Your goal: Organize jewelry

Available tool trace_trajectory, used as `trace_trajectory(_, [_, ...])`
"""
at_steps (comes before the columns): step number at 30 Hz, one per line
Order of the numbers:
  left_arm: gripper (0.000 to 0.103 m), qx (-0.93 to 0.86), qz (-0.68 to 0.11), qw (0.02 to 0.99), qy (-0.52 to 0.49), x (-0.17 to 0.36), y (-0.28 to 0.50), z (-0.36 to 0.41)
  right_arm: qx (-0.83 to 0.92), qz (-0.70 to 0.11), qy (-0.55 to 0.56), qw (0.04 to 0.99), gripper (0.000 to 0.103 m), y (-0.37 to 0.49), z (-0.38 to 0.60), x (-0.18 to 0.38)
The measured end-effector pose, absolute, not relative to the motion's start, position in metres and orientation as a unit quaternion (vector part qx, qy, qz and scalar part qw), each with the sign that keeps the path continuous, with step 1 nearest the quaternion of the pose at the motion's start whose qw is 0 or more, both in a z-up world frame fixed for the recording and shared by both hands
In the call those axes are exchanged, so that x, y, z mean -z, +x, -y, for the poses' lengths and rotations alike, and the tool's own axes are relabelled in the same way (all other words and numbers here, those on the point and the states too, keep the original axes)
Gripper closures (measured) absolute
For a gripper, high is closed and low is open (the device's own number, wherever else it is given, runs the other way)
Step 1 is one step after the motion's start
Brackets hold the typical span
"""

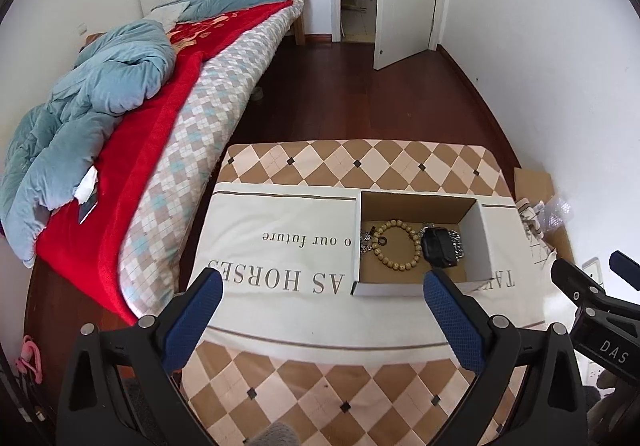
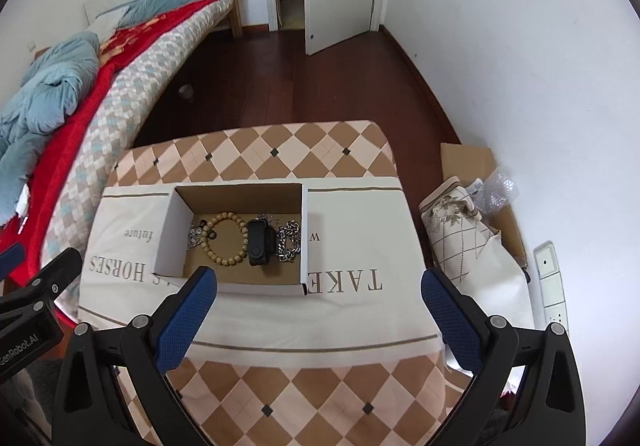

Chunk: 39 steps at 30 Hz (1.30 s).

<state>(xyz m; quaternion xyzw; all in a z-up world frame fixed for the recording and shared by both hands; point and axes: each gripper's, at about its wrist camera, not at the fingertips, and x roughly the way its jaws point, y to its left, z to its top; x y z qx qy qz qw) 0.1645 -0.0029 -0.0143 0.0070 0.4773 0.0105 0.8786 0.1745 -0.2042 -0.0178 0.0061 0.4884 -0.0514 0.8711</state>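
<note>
You see the open cardboard box (image 2: 236, 238) resting on the white cloth (image 2: 256, 310) that covers the checked desk (image 2: 280, 398); its long axis runs left to right across your view. Inside, the wooden bead bracelet (image 2: 225, 238) lies flat as a ring, with the black smart band (image 2: 259, 244) just to its right, long axis pointing away from you. The silver chain bracelet (image 2: 289, 242) lies bunched at the right end, a smaller silver piece (image 2: 195, 235) at the left end. The cloth print, upside down to you, reads "TAKE", "AS HORSES" and "o our future". Your left claw (image 1: 322, 326) and right claw (image 2: 318, 322) both stand spread wide, holding nothing, above the cloth on the near side of the box. The right claw body reads "DAS"; the left reads "enRobot.AI".
</note>
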Motion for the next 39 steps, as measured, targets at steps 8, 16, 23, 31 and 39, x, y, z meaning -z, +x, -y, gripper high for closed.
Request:
trace_trajectory(8, [0.001, -0.002, -0.445, 0.896, -0.003, -0.039, 0.116, 0.002, 0.049, -0.448, 0.003, 0.893, 0.0, 0.117, 0.202, -0.044])
trace_trajectory(16, [0.001, 0.012, -0.424, 0.905, -0.001, -0.084, 0.076, 0.003, 0.048, -0.409, 0.008, 0.911, 0.0, 0.066, 0.203, -0.097])
trace_trajectory(23, [0.001, 0.02, -0.423, 0.906, -0.001, -0.107, 0.05, 0.006, 0.045, -0.405, 0.005, 0.913, 0.0, 0.032, 0.204, -0.122])
trace_trajectory(31, [0.001, 0.028, -0.431, 0.902, -0.01, -0.117, 0.029, 0.008, 0.044, -0.402, 0.005, 0.915, 0.0, 0.012, 0.205, -0.138])
trace_trajectory(39, [0.001, 0.022, -0.424, 0.905, -0.013, -0.122, 0.029, 0.005, 0.042, -0.4, -0.003, 0.916, 0.0, 0.009, 0.2, -0.143])
